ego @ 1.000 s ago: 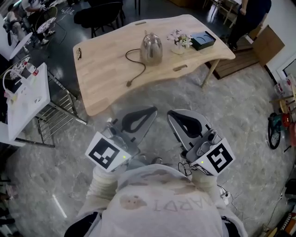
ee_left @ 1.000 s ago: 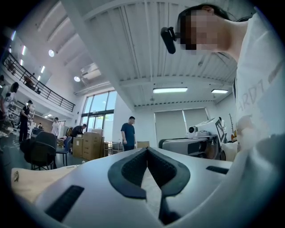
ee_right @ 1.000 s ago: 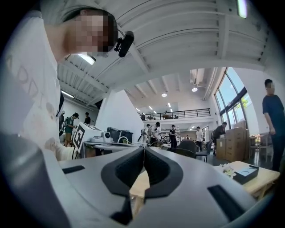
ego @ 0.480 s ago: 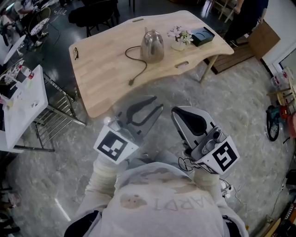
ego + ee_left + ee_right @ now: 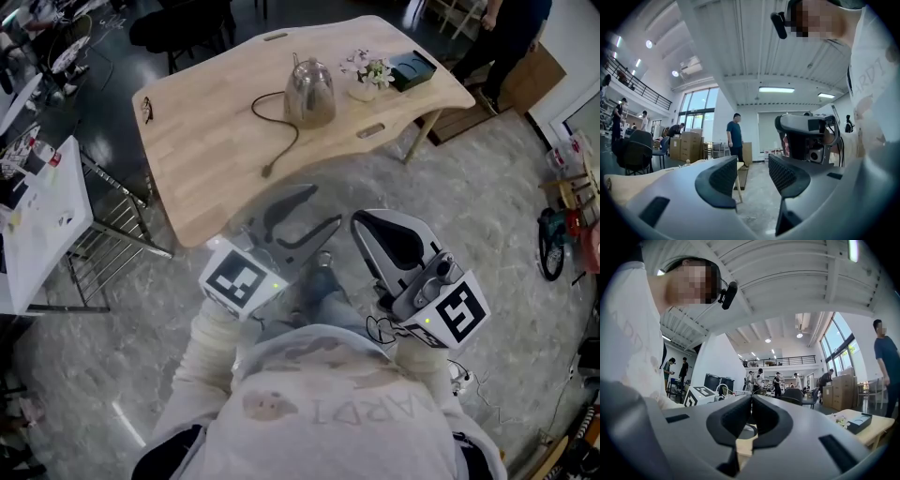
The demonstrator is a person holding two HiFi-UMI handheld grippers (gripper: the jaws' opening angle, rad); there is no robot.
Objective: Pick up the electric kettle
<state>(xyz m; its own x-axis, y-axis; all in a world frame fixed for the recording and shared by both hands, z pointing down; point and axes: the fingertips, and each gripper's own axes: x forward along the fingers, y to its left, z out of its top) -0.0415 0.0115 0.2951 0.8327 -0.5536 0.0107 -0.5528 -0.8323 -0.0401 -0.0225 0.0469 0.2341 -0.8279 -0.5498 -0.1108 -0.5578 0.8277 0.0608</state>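
left gripper point(image 5: 320, 208) jaws newly apart, empty; one kettle point(image 5: 309, 92)

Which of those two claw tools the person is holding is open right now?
The left gripper: its jaws have just been opening and stand apart, nothing between them. The right gripper has its jaws together.

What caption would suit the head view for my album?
Person facing a table with a kettle; left hand-held gripper, jaws just opening, holds nothing; right hand-held gripper shut.
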